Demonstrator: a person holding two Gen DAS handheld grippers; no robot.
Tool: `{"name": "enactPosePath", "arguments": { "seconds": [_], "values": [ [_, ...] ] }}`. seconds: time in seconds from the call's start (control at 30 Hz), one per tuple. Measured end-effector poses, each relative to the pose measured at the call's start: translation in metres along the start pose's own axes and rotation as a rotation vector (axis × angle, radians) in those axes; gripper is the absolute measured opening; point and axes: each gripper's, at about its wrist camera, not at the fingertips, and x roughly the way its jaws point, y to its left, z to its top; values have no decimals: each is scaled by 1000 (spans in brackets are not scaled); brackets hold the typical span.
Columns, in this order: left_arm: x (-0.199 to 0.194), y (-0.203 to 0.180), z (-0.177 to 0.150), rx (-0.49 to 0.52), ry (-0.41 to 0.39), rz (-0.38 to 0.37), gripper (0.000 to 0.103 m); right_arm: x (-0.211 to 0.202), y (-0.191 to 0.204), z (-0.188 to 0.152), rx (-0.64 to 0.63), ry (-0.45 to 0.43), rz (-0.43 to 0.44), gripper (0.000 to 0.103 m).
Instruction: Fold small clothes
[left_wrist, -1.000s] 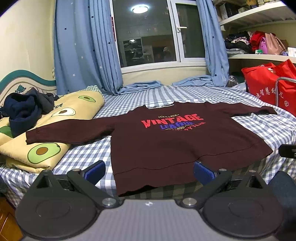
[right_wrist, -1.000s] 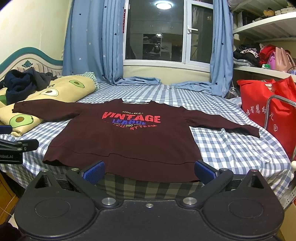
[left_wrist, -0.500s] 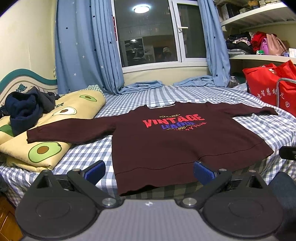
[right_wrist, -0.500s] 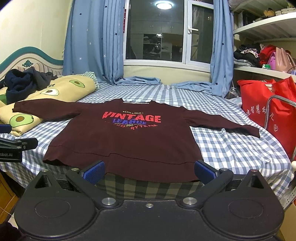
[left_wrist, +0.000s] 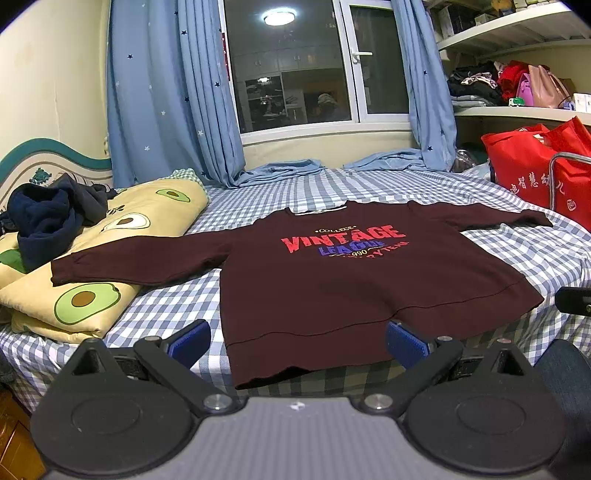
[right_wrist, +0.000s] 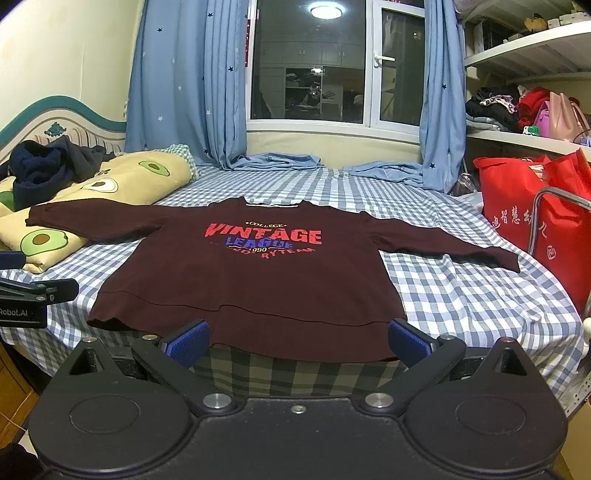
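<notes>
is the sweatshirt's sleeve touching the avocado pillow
Touching. The left wrist view shows the sweatshirt sleeve lying draped across the avocado pillow.

Open blue-and-white checked bedsheet (right_wrist: 461, 295) on the right of the flat maroon long-sleeved sweatshirt (right_wrist: 251, 280): bare room there between hem and sleeve. Bare check also beyond the collar, up to the bunched blue curtain ends (right_wrist: 277, 162) lying on the bed. On the left, a narrower strip of sheet, hemmed in by the folded yellow avocado-print quilt (left_wrist: 110, 258), with the left sleeve draped up over it and a heap of dark navy clothing (left_wrist: 48, 221) on top. At the right edge, blocked by a red fabric bag (right_wrist: 524, 214) and a grey metal tube frame (right_wrist: 543, 199). Near bed edge clear under both wide-spread grippers.
</notes>
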Motion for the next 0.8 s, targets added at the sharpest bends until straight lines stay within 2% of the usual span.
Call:
{"name": "enactPosePath", "arguments": {
  "seconds": [0.8],
  "values": [
    [2,-1,1,-7,1,-4,103,2,-4,2,17,-2,-2,102]
  ]
}}
